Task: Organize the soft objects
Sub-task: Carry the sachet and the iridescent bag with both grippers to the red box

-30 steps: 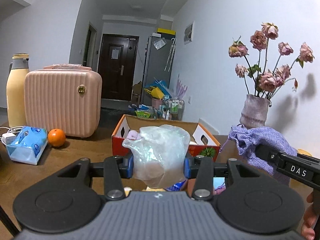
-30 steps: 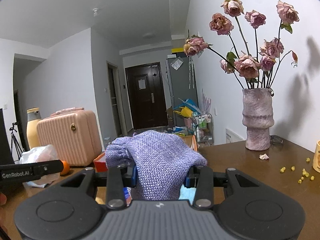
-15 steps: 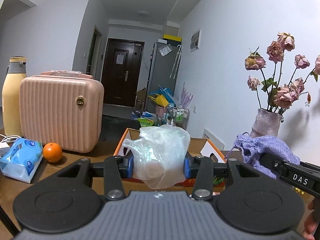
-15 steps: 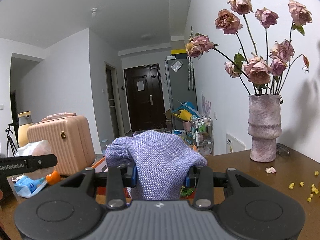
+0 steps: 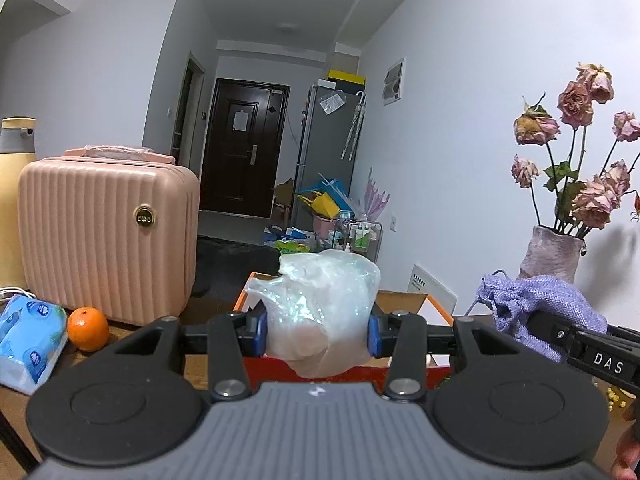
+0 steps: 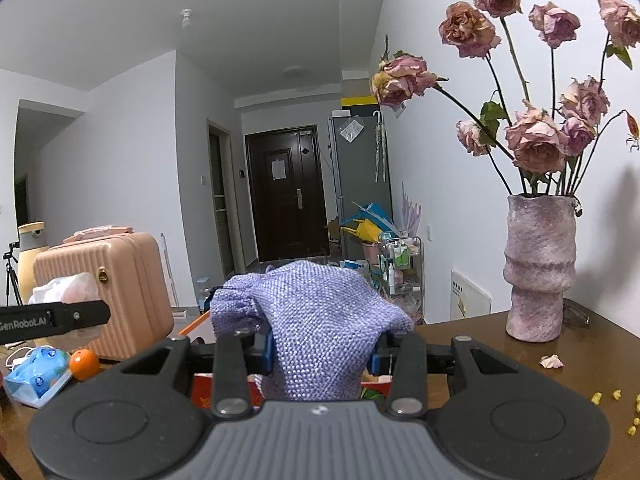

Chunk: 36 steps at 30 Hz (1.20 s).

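Midway: left gripper (image 5: 316,330) pinching a clear plastic bag (image 5: 320,312), right gripper (image 6: 322,350) clamping a purple knit pouch (image 6: 320,320), both held above the orange box (image 5: 404,306) (neither yet set down).

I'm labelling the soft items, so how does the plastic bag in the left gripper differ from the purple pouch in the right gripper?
The plastic bag is translucent, glossy and crinkled; the purple pouch is opaque, matte woven fabric. The bag is whitish with something pale showing through; the pouch hides its contents. The pouch has a gathered mouth; the bag is bunched to a twisted corner. Both are soft, each clamped in a gripper, left gripper and right gripper, above the cardboard box.
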Available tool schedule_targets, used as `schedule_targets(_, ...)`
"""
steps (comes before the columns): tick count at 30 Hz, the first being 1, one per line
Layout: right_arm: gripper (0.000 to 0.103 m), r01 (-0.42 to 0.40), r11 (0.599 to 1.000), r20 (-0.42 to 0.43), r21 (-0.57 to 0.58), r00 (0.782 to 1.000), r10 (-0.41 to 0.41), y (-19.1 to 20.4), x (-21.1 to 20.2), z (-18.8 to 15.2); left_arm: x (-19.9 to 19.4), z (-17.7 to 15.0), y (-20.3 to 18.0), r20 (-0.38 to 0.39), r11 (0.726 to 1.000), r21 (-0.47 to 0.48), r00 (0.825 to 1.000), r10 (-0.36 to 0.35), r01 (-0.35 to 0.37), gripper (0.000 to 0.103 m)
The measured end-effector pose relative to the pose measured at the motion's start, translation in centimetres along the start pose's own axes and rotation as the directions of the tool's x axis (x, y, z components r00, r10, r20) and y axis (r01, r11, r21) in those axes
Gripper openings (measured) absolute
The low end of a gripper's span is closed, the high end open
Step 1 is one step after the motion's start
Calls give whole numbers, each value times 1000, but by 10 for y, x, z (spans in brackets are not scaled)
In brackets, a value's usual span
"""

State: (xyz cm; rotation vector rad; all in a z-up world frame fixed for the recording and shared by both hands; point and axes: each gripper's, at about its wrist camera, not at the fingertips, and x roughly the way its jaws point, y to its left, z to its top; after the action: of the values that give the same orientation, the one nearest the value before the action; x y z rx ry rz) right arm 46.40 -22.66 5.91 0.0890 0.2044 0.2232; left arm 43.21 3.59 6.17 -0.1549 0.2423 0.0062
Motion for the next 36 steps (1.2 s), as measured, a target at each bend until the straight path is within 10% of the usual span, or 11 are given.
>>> schedule_targets(36,39,44,999,-60,-7,997,-45,-6,139,33,158,30,-9,7,997,35,997,72,-73,45)
